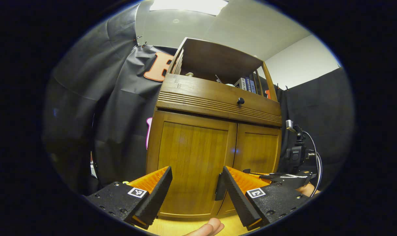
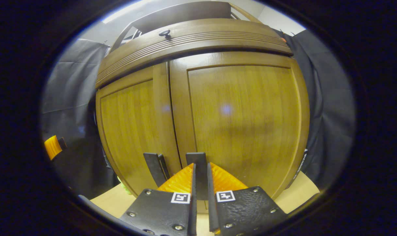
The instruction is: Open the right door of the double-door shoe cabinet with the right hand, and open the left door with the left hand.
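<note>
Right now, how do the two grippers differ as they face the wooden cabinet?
The left gripper is wide open, holding nothing; the right gripper is closed on the right door handle. The left gripper sits farther back from the cabinet, the left door handle free between its fingers; the right gripper is close up. Both point at the closed doors.
</note>
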A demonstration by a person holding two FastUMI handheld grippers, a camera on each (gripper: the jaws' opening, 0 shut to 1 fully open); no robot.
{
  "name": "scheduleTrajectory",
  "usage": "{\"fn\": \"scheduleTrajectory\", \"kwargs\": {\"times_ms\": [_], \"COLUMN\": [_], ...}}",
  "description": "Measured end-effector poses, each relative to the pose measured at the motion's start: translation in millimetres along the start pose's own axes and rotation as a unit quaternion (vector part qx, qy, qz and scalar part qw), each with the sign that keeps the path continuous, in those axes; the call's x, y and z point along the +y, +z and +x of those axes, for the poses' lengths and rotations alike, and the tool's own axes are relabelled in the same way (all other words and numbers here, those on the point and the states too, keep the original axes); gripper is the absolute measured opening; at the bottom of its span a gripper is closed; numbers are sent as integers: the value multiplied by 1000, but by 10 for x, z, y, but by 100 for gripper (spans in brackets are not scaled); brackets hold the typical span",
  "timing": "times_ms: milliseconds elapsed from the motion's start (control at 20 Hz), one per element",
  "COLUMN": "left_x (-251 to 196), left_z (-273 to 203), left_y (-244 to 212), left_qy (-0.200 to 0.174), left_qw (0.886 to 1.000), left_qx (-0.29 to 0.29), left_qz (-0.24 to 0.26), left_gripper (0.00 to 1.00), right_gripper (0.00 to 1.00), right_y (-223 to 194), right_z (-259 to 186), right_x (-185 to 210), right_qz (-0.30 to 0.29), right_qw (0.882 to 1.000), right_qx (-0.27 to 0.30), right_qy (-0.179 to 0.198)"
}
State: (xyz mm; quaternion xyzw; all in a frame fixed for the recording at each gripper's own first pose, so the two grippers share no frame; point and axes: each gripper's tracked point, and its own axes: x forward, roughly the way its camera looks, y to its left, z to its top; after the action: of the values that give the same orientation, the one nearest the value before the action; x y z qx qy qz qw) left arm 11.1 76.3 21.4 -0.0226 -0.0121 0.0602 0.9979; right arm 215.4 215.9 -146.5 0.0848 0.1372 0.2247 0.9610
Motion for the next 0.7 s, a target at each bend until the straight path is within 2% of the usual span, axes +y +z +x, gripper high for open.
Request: {"fn": "scheduleTrajectory", "kwargs": {"times_ms": [50,100,150,200,300,350,400,450,500,600,650,700], "left_x": [-2,-7,2,18,33,43,40,44,57,62,60,44], "left_z": [1,5,7,-1,7,12,12,8,10,9,16,27], "left_y": [0,-4,4,1,4,-3,-6,5,13,15,13,0], "left_qy": [-1,-3,-3,-1,2,3,2,2,3,6,7,5], "left_qw": [1000,1000,1000,1000,1000,1000,1000,1000,1000,1000,1000,1000], "left_qx": [0,1,0,0,-1,1,2,0,-2,-4,-3,-1], "left_qz": [0,0,0,0,1,1,1,1,0,-5,-5,-6], "left_gripper": [95,95,95,91,95,91,95,91,95,91,95,91], "right_gripper": [26,26,35,35,41,37,41,41,58,67,67,60], "right_y": [-2,-18,-41,-7,-31,-36,-57,-43,-69,-178,-249,-325], "right_z": [36,3,22,18,9,16,19,31,90,220,281,331], "right_x": [95,66,27,28,38,-3,-86,-119,-93,-73,-110,-144], "right_qz": [2,-8,-19,-25,-38,-43,-47,-45,-38,-24,-20,-20], "right_qw": [1000,1000,1000,1000,999,999,998,998,998,999,999,999], "right_qx": [-1,-2,0,-8,-3,-4,-6,-12,-12,3,13,21], "right_qy": [18,8,-3,-6,-10,-22,-44,-50,-45,-37,-42,-43]}}
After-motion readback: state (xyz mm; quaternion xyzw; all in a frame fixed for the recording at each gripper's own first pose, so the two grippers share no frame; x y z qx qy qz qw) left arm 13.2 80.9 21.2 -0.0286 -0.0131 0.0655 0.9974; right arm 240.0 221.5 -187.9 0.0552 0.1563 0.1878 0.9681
